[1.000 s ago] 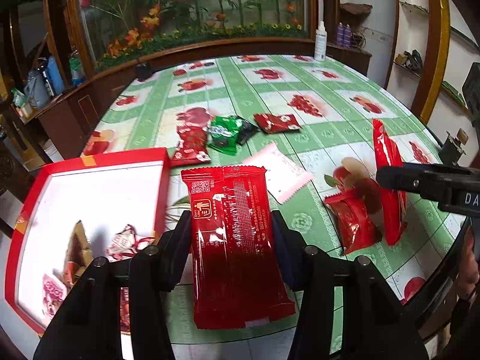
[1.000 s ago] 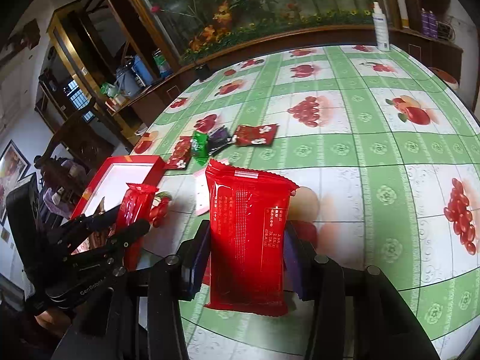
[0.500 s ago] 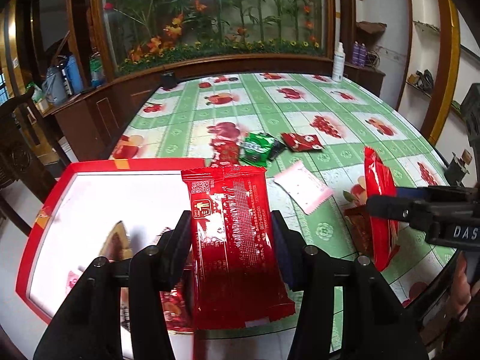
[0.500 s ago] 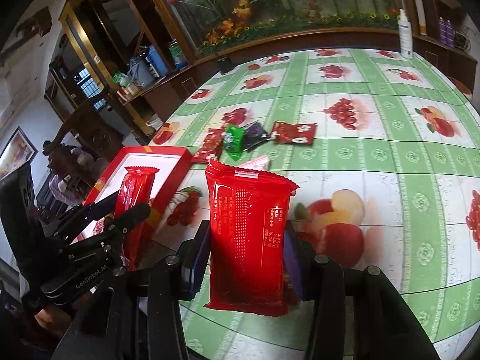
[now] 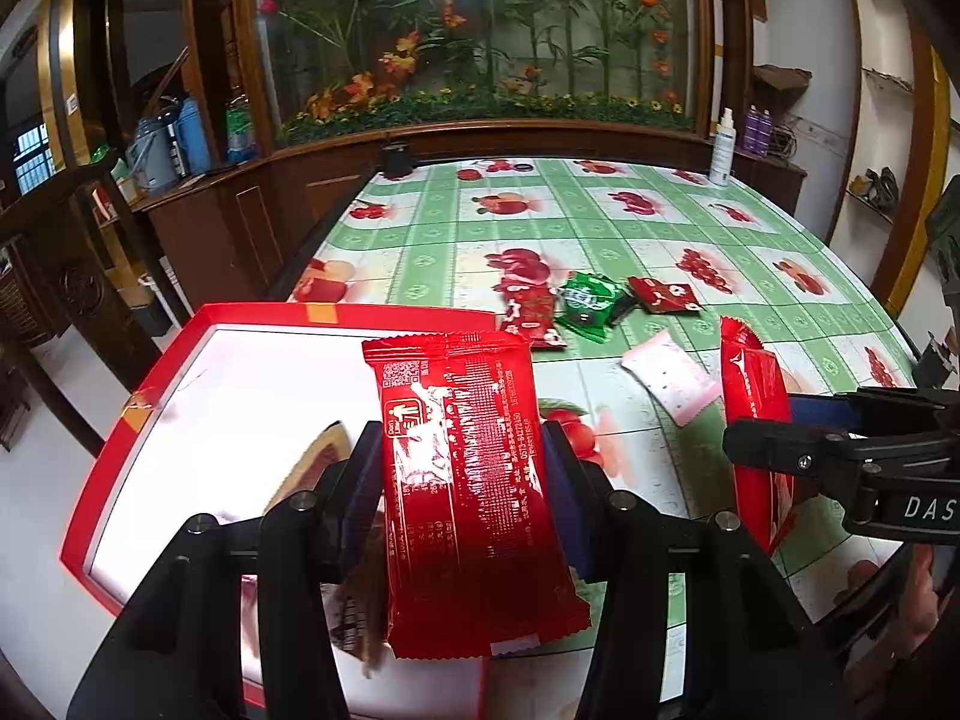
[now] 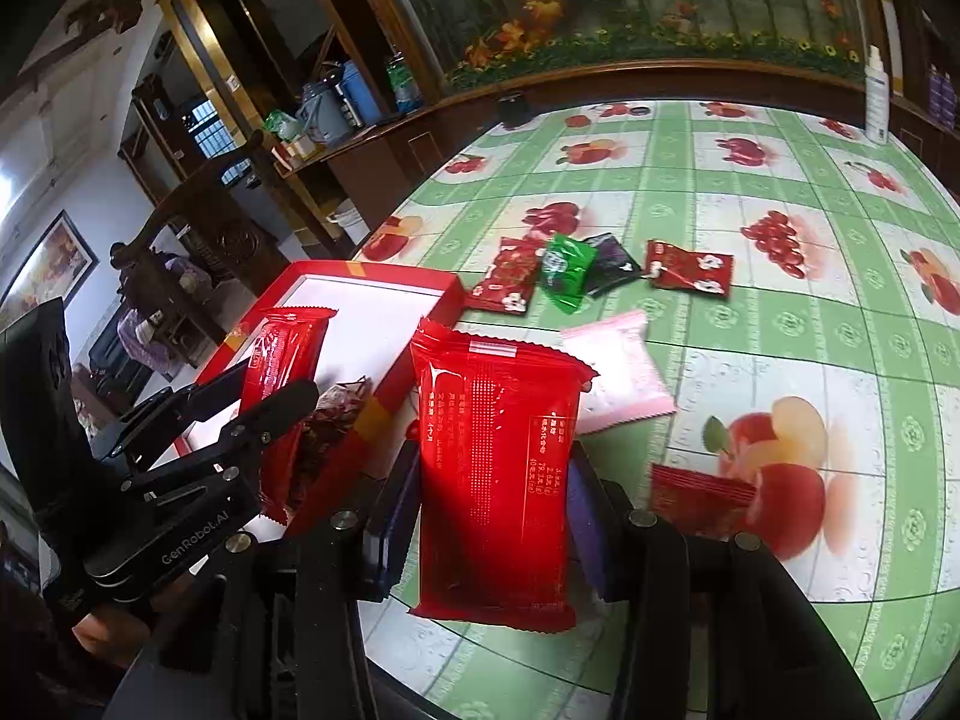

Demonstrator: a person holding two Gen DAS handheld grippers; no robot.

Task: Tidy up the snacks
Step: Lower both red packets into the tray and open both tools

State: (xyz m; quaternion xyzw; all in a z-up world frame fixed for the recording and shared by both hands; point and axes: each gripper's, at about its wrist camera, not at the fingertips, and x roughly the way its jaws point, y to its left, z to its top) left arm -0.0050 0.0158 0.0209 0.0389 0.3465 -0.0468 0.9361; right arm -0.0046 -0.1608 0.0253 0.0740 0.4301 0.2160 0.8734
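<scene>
Red box point(image 5: 288, 315) sits at the left edge of the table, white floor mostly bare; a few wrapped snacks point(image 5: 312, 462) lie in its near part, partly hidden behind the gripper.

Your left gripper point(image 5: 462, 480) is clamped on a long red packet point(image 5: 468, 480), both pads pressed to its sides. The packet hangs above the box's right half, not touching the floor. Judgement: this is the carry-in step, release not yet due. Bring the packet lower toward the bare white area beyond the snacks already there, and let go only when its lower end is near the floor, so it lands flat rather than tipping over the rim.

Your right gripper point(image 6: 492, 480) likewise grips a second red packet point(image 6: 495, 468), pads tight on both sides. It hangs above the tablecloth just beside the box's right wall point(image 6: 384, 402), not yet over the interior. Hold it back until the left has released and cleared; the two tools are close and could knock together over the box.

Loose on the cloth to the right: pink packet point(image 6: 618, 372), a small red packet point(image 6: 699, 495) near your right pad, and farther off a row of red point(image 6: 510, 276), green point(image 6: 564, 267), dark point(image 6: 612, 261) and red point(image 6: 690, 267) sachets. Those remain to be collected.
</scene>
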